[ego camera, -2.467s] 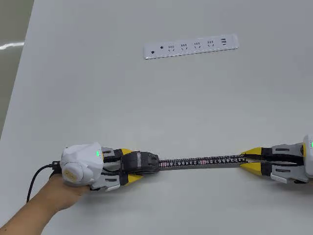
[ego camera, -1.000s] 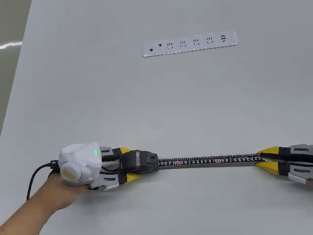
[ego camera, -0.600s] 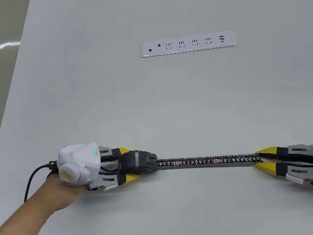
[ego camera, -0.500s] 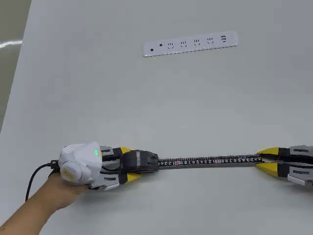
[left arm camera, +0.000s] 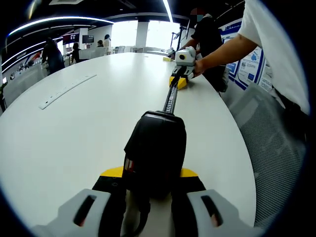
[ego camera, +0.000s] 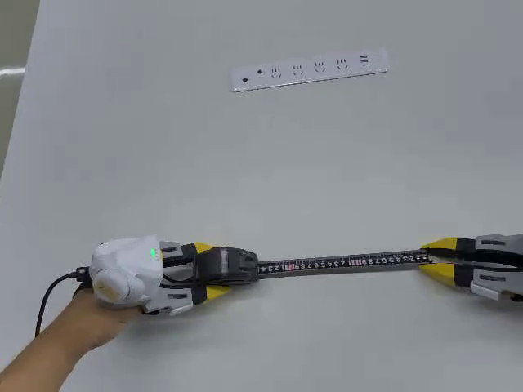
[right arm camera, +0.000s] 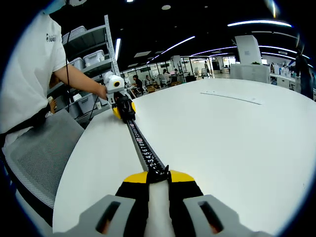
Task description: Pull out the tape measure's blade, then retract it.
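Where the desk (ego camera: 245, 171) runs along its near edge, one tape measure lies parallel to that edge: black case (ego camera: 233, 265) at the left end, blade (ego camera: 343, 263) drawn out to the right with its numbered face up

Left gripper (ego camera: 219, 270): yellow-tipped jaws closed against both sides of the case and gripping it; in the left gripper view the case (left arm camera: 155, 148) sits between the jaws and rests on the desk. A hand (ego camera: 78, 320) holds the gripper from behind, with a black cable (ego camera: 51, 294) trailing from it

Right gripper (ego camera: 433, 259): jaws drawn almost together, pinching the blade's end between their tips, low over the desk

Blade: straight between the two grippers; whether it touches the surface cannot be told

White power strip (ego camera: 309, 70): toward the far edge, well apart from the tape measure
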Demonstrator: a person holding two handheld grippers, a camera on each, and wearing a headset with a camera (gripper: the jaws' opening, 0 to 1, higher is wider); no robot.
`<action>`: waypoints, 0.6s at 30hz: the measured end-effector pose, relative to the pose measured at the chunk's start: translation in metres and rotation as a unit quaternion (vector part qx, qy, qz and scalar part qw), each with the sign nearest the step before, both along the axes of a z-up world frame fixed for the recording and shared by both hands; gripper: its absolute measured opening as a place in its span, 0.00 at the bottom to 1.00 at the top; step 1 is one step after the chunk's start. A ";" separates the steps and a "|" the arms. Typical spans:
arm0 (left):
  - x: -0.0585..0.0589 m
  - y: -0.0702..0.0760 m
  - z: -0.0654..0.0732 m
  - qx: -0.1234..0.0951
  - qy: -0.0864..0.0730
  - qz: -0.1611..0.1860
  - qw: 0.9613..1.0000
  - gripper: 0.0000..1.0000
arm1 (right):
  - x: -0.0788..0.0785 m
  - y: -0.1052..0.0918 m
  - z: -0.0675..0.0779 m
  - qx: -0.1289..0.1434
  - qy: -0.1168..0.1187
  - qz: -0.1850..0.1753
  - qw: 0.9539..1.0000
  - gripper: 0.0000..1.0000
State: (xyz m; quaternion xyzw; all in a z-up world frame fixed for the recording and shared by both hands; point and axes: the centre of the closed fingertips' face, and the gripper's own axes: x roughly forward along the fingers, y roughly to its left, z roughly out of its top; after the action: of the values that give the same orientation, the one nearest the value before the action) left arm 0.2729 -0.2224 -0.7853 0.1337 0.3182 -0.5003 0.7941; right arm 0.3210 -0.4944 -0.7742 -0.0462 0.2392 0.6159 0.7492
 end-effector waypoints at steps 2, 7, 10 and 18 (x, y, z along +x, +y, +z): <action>0.000 0.000 -0.001 0.004 0.003 0.005 1.000 0.32 | 0.000 -0.001 0.000 -0.002 -0.002 -0.002 1.000 0.13; 0.000 0.000 -0.001 0.006 0.006 0.014 1.000 0.32 | -0.001 0.000 -0.001 -0.002 0.002 -0.008 1.000 0.14; 0.000 0.001 0.000 0.005 0.011 0.020 1.000 0.36 | -0.002 0.000 -0.002 -0.001 0.004 -0.011 1.000 0.15; 0.001 0.001 0.001 0.012 0.017 0.029 0.999 0.46 | -0.006 0.001 -0.001 -0.004 0.006 -0.013 1.000 0.21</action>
State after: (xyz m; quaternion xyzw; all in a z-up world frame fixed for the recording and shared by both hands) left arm 0.2740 -0.2210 -0.7844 0.1250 0.3413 -0.4752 0.8013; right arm 0.3149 -0.4934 -0.7750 -0.0423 0.2463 0.6052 0.7558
